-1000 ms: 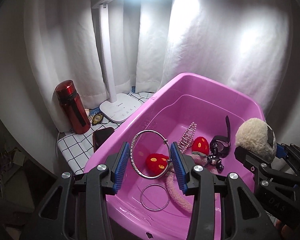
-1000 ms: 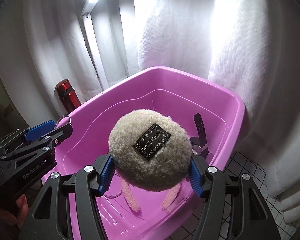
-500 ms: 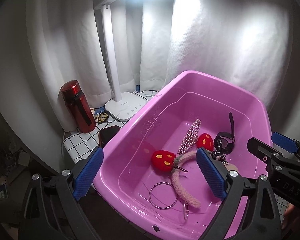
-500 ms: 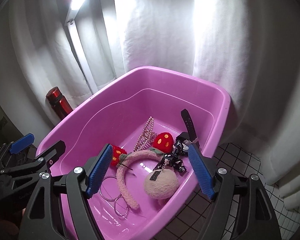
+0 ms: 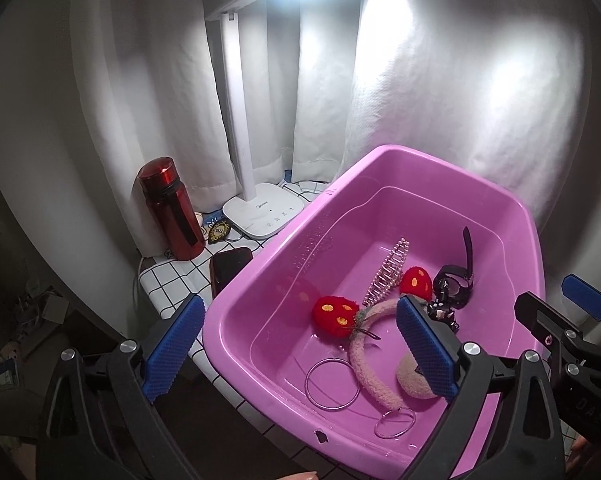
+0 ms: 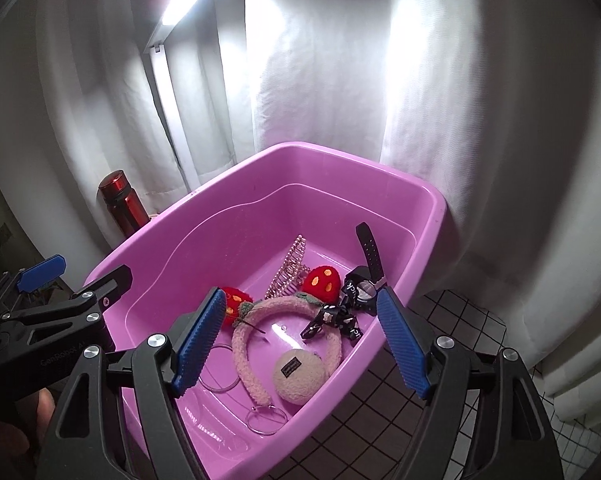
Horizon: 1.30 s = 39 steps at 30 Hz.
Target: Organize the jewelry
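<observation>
Far left in the left wrist view: red water bottle (image 5: pixel 171 209) standing on the checked tabletop (image 5: pixel 168 284), a dark phone (image 5: pixel 228 268) lying flat beside it, white desk lamp base (image 5: pixel 263 215) just behind. None of these are task items.

Left gripper (image 5: pixel 300 350): jaws spread wide, nothing between the pads, hovering over the near left rim of the pink plastic tub (image 5: pixel 440 168).

Inside the tub, left to right: large silver bangle (image 5: pixel 332 384) flat on the floor, smaller ring (image 5: pixel 395 423) nearer the front wall, pink fuzzy headband (image 5: pixel 370 354) with two red strawberry puffs, one (image 5: pixel 335 315) at its left end. Pearl hair comb (image 5: pixel 386 278) behind the headband, cream fluffy pom-pom piece (image 6: pixel 298 376) touching the headband's right leg, black wristwatch (image 5: pixel 454 286) with strap sticking up at the right.

Right gripper (image 6: pixel 300 344): also released wide and empty, above the tub's near right side.

Step, as judged: the drop-off phase; every visible piece lies in the tub and both tools are free. Next move probably calls for pulling both grippers clear and looking for leftover jewelry outside the tub; none is visible here.
</observation>
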{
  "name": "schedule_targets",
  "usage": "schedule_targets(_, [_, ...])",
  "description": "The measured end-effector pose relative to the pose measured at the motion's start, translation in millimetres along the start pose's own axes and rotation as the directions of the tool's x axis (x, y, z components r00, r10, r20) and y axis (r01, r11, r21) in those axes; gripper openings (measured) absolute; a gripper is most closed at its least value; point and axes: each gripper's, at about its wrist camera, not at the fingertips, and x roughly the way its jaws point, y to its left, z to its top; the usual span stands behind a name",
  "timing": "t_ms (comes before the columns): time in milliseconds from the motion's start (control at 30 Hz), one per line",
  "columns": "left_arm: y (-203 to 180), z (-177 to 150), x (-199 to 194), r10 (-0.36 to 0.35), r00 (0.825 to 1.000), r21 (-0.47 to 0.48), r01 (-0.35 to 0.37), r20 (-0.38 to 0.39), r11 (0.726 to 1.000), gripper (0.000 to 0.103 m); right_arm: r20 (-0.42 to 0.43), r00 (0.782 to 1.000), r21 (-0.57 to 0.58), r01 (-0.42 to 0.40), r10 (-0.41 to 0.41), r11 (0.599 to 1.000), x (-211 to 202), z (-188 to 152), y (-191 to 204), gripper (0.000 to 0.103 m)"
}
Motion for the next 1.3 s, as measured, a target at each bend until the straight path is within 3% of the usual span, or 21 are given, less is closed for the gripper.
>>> schedule_targets(1300, [4, -10, -12, 0.008, 1.0, -0.002, -0.008, -0.007, 1.0, 0.095, 0.021, 1.0, -0.006, -0.004, 0.004, 1.0, -13, -5, 1, 0.074])
